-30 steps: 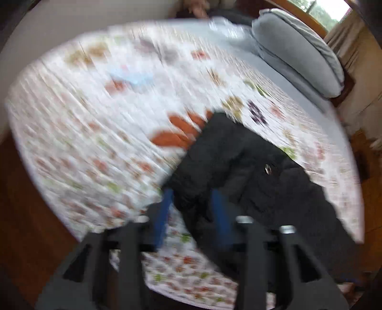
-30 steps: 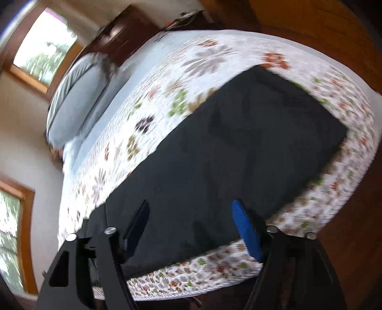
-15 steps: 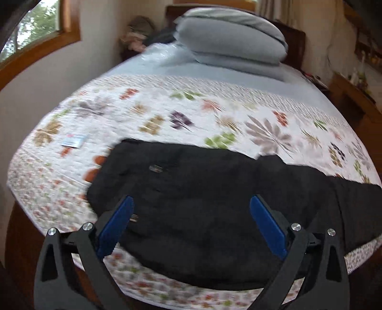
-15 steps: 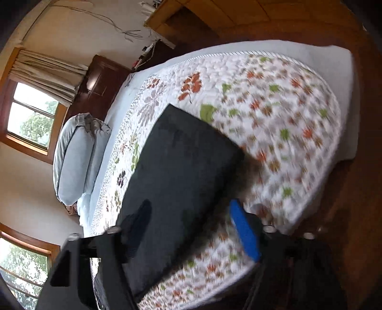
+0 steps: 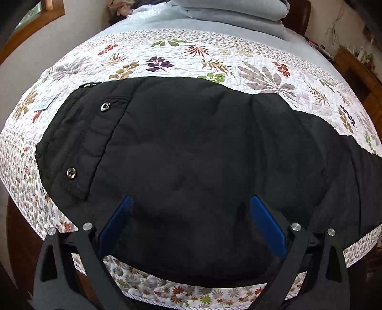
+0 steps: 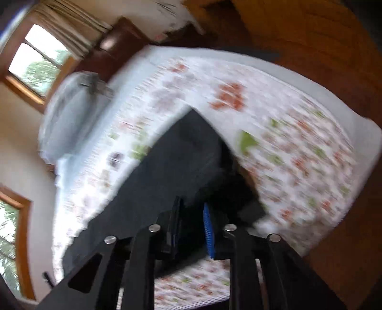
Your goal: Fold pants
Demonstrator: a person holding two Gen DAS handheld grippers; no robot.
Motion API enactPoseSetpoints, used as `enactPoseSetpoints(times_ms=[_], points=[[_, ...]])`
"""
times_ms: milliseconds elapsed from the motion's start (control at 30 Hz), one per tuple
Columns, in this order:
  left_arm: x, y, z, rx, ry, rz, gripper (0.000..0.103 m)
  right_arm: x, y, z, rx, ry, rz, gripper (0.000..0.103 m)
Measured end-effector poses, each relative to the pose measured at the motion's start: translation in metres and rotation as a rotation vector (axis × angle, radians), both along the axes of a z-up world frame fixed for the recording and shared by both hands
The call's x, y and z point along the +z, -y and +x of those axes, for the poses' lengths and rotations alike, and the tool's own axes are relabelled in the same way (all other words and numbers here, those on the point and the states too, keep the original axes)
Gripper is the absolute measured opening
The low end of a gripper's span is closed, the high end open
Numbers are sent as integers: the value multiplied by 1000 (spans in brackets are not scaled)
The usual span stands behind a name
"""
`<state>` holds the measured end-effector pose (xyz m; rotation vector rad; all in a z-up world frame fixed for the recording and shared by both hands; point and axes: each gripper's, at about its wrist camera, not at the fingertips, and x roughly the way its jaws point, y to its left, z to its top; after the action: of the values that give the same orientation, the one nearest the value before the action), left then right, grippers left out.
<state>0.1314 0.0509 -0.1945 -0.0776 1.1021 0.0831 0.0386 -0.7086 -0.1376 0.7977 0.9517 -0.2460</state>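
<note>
Both grippers hang over the near edge of the bed, pointed down at the black pants spread across the floral quilt. On the left side, the left gripper stands with its blue pads wide apart above the seat of the pants, near the waistband with its two metal snaps, touching nothing that I can see. Over at the right, the right gripper is drawing its jaws together at the leg end, with dark cloth lying between the pads; the view there is blurred, so I cannot tell whether the pads already press on the fabric. The pants lie lengthwise along the near side of the bed, waist to the left, legs trailing off to the right, seemingly already laid leg over leg, though I would not swear to it. By my reckoning the crosswise folds are all still to come: bring the leg end over toward the waist, then halve the bundle again. Grey pillows sit at the far end, well clear.
</note>
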Motion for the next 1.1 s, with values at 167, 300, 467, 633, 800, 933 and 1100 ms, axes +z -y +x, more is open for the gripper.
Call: enactPoseSetpoints(times_ms=[167,300,467,633,800,933,1100], points=[[14,0,-2,-14,30,22,98,-18,9,-47,-87,42,79,68],[23,-3,-2,3,48,6,98,-40,16,-64,-137,143,266,71],[25,-2,-3,4,52,6,98,-72,18,-59,-192,207,421,69],[13,-6,-1,-7,21,91,98,-74,12,-43,-179,247,413,68],[4,-17,-1,-11,-10,141,98,-70,4,-22,-154,251,411,56],[1,-30,-2,-6,-32,170,98,-64,-2,-18,-133,230,342,30],[-8,-48,-3,21,-52,132,101,-54,-4,-25,-118,263,319,14]])
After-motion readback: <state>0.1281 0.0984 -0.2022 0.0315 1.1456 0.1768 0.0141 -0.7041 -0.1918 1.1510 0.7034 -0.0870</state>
